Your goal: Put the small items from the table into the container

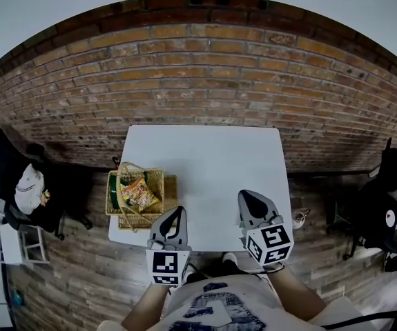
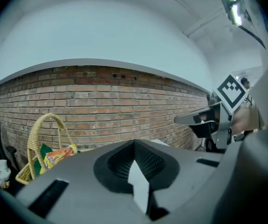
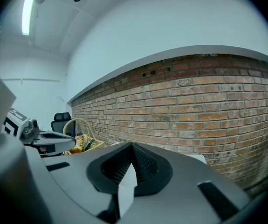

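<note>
Over on the left side of the desk [image 1: 205, 157] sits the wicker basket [image 1: 158, 179], and it's already got stuff in it: an orange snack packet [image 1: 140, 193] on top and a green item [image 1: 117, 193] tucked beside it. I can't spot anything small lying loose on the rest of the desk from the head view. My guess is the job's basically finished, or whatever's left is out of sight of all three cameras.

Both the left gripper [image 1: 177, 214] and the right gripper [image 1: 249, 197] hang over the near edge of the desk, pointing toward the brick wall [image 1: 205, 67]. The left one is just beside the basket's near corner. On both the jaws are pressed together with nothing between them, and each gripper view shows the pads meeting.

What I'd worry about from here:
- The basket looks like it pokes out past the desk's left edge. A careless nudge from the left gripper could slide it further or tip it, and the packets would end up on the floor.
- That tall looped handle [image 2: 45, 125] is an easy thing to snag while reaching in or pulling away.
- If something small does turn up, going at it with the jaws shut would just shove it around, maybe right off the desk
</note>
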The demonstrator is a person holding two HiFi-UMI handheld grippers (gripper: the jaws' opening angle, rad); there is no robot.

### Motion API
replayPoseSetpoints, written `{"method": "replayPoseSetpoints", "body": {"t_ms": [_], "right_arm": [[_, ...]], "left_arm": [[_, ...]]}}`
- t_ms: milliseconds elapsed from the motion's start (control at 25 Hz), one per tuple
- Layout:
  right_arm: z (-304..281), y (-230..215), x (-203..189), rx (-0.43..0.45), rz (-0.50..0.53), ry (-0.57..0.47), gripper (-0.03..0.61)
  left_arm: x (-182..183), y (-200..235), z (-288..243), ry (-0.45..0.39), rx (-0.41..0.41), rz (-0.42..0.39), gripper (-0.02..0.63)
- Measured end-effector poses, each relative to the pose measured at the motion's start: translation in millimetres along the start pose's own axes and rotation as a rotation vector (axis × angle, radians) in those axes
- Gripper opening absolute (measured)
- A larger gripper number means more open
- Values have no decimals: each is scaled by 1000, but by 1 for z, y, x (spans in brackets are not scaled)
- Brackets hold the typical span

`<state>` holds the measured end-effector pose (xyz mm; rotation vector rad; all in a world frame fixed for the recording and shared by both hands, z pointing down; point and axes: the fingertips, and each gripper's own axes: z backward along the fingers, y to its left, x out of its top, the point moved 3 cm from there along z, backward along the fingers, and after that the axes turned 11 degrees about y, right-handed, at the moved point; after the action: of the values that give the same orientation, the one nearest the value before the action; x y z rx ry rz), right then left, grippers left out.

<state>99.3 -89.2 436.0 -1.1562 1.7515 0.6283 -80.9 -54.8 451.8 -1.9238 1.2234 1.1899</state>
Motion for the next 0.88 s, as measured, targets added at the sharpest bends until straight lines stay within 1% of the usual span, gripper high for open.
{"method": "replayPoseSetpoints", "body": {"t_ms": [160, 680, 880], "right_arm": [[0, -22, -4, 28, -4, 5, 18], [-6, -75, -34, 108, 23, 66, 20], [-13, -88, -55, 136, 35, 111, 19]], "left_arm": [[6, -15, -13, -19, 28, 1, 51], [5, -64, -57, 18, 75, 29, 51], [-2, -76, -70, 26, 91, 38, 51]]}}
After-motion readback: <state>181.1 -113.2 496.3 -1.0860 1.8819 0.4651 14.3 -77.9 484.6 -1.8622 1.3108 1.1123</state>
